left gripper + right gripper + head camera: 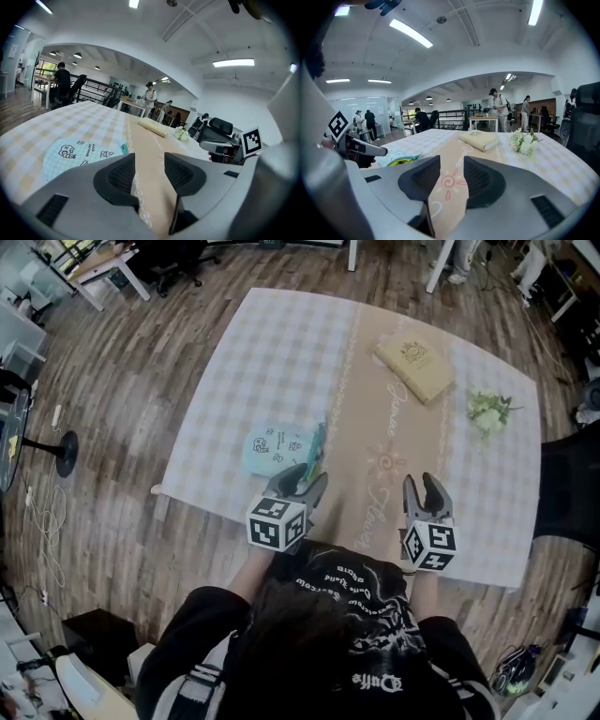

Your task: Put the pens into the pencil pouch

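On the near left of the surface (pixel 281 352), the pencil pouch (pixel 277 448) lies flat on the checked cloth. It is pale blue with small printed figures, and its teal-edged mouth faces right, towards the tan runner (pixel 384 456) down the middle. That puts the opening on the side where both hands work, so a pen could be slid in sideways with little reaching.

A yellow-green thing (pixel 401 161) shows at that mouth in the right gripper view. I cannot tell whether it is one of the pens. No pens show loose on the cloth in the head view, so I judge the filling to be done or close to it.

The left tongs (pixel 311 472) hang just beside the pouch's mouth, pointing away from the person and tilted somewhat down. Their jaws stand moderately apart, and only the runner and cloth show through the gap. They hold nothing and do not touch the pouch.

The right tongs (pixel 420 480) sit over the near end of the runner, well to the right of the pouch. They too are moderately open and empty, with bare runner between the pads.

A cream book (pixel 414 367) lies farther off, and a small bunch of white flowers (pixel 487 411) lies to the far right. Both are well clear of the work.
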`<state>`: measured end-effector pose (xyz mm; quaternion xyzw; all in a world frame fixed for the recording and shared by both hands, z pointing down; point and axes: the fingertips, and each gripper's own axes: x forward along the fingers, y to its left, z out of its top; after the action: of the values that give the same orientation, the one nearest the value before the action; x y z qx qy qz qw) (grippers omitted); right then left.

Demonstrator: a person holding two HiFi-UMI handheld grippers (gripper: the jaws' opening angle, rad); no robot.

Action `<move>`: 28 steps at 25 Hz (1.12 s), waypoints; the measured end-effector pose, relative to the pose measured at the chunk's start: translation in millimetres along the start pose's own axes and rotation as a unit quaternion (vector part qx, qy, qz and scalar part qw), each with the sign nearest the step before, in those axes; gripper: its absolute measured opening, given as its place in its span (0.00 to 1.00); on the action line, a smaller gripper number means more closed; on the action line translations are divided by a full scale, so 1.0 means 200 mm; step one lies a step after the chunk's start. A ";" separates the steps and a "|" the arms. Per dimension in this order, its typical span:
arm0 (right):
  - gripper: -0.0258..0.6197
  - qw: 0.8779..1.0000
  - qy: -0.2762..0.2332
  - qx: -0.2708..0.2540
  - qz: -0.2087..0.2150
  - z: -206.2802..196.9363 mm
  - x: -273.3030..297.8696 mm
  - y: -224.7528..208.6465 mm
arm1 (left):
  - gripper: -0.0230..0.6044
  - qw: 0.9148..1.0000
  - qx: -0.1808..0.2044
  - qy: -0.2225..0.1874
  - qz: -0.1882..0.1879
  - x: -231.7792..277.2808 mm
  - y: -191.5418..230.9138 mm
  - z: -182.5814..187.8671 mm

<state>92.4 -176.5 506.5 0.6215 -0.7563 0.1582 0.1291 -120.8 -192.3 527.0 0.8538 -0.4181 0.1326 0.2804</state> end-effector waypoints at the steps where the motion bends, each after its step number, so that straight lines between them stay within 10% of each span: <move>1: 0.29 1.000 0.000 -0.003 -0.001 0.00 0.00 0.00 | 0.35 1.000 0.004 -0.004 -0.005 0.00 -0.01 0.01; 9: 0.06 1.000 0.003 -0.025 -0.009 0.00 -0.02 0.00 | 0.09 0.999 0.013 -0.045 -0.009 -0.05 -0.03 0.05; 28: 0.05 0.996 -0.018 -0.085 -0.008 0.07 -0.01 0.08 | 0.07 0.997 0.028 -0.065 -0.011 -0.10 -0.02 0.09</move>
<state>76.7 -176.3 492.1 0.6170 -0.7642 0.0814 0.1692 -129.3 -188.5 501.8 0.8726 -0.4223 0.0850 0.2303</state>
